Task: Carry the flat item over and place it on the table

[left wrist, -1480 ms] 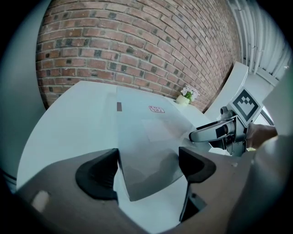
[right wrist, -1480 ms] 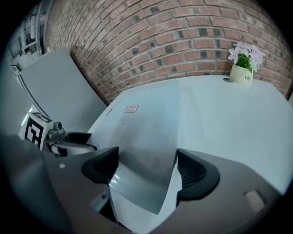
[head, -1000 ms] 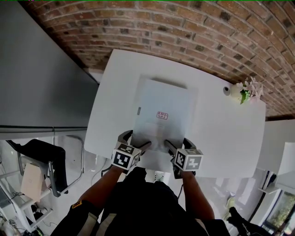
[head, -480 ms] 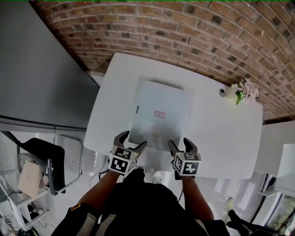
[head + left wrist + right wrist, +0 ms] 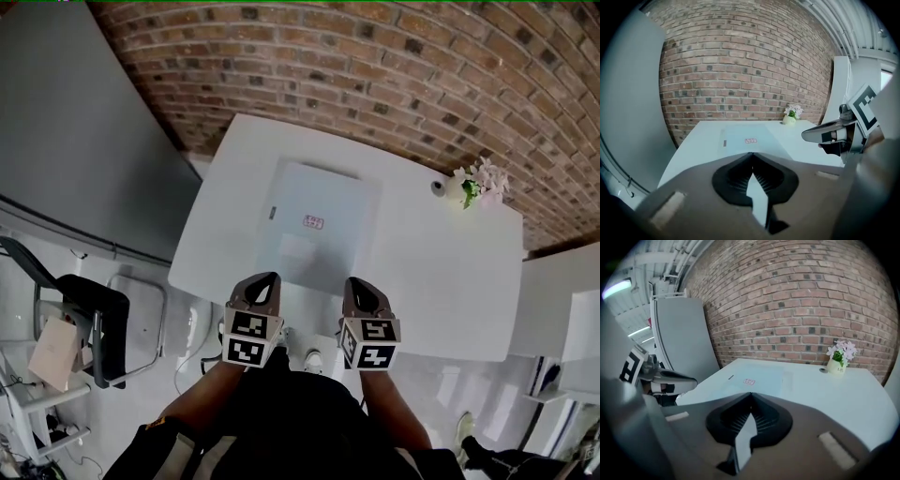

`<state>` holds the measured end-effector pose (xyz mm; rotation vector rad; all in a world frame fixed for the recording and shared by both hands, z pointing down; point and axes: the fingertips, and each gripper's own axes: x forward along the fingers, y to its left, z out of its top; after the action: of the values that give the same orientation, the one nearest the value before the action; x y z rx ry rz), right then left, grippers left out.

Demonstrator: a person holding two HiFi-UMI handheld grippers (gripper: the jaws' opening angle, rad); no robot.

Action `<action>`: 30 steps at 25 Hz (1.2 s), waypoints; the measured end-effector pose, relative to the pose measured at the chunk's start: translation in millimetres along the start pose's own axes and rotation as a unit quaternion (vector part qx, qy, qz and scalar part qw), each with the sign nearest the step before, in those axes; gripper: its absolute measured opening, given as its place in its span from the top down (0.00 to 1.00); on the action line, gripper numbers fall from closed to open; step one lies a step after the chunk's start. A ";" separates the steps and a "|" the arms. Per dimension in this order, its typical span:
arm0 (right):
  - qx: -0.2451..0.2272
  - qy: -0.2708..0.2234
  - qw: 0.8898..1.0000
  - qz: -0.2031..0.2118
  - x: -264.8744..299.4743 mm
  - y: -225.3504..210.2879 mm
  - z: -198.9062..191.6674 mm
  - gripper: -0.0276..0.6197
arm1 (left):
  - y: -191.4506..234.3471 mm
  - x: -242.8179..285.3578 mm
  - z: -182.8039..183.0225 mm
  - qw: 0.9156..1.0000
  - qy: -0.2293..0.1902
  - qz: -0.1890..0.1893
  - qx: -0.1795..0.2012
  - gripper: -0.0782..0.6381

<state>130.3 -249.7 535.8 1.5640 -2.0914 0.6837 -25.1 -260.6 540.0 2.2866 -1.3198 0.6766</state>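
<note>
Far left: a grey panel (image 5: 75, 141), and lower down a dark chair (image 5: 89, 309) on the pale floor. Next, the left gripper (image 5: 267, 278), marker cube toward the camera, jaws pressed fully together with nothing between them, raised over the near edge of the white table (image 5: 450, 272). Ahead of both grippers and touched by neither: the flat item (image 5: 319, 225), pale and rectangular, with a small red mark near its middle and a small dark tab at its left edge, lying flat on the tabletop toward the left side. Then the right gripper (image 5: 354, 283), level with the left one, likewise closed tight and empty. Farther right, near the table's far corner, a small pot of flowers (image 5: 466, 187), well apart from the flat item. Behind it all, a brick wall (image 5: 375, 66).
</note>
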 end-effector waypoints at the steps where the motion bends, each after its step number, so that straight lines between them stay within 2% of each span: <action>1: -0.004 -0.006 1.000 0.003 -8.7 2.9 1.0 0.96 | -8.4 -6.7 2.8 1.000 -0.006 0.000 0.003 0.88; 11: -0.037 -0.051 0.997 0.043 -97.8 27.6 -10.1 0.96 | -94.2 -76.8 2.7 0.999 -0.048 0.001 0.017 0.89; 18: -0.064 -0.069 0.993 0.069 -152.8 41.1 -29.5 0.95 | -135.7 -131.5 -13.2 0.997 -0.075 0.025 0.008 0.89; 24: -0.071 -0.068 0.991 0.094 -172.7 59.7 -54.1 0.96 | -148.9 -165.0 -44.4 0.997 -0.065 0.050 -0.002 0.89; 30: -0.079 -0.082 0.987 0.111 -179.9 89.0 -54.5 0.95 | -138.4 -190.0 -53.3 0.995 -0.073 0.067 -0.007 0.89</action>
<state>95.1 -60.4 457.3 1.3539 -2.4042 0.4604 3.4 -37.0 454.4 2.2895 -1.5526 0.5493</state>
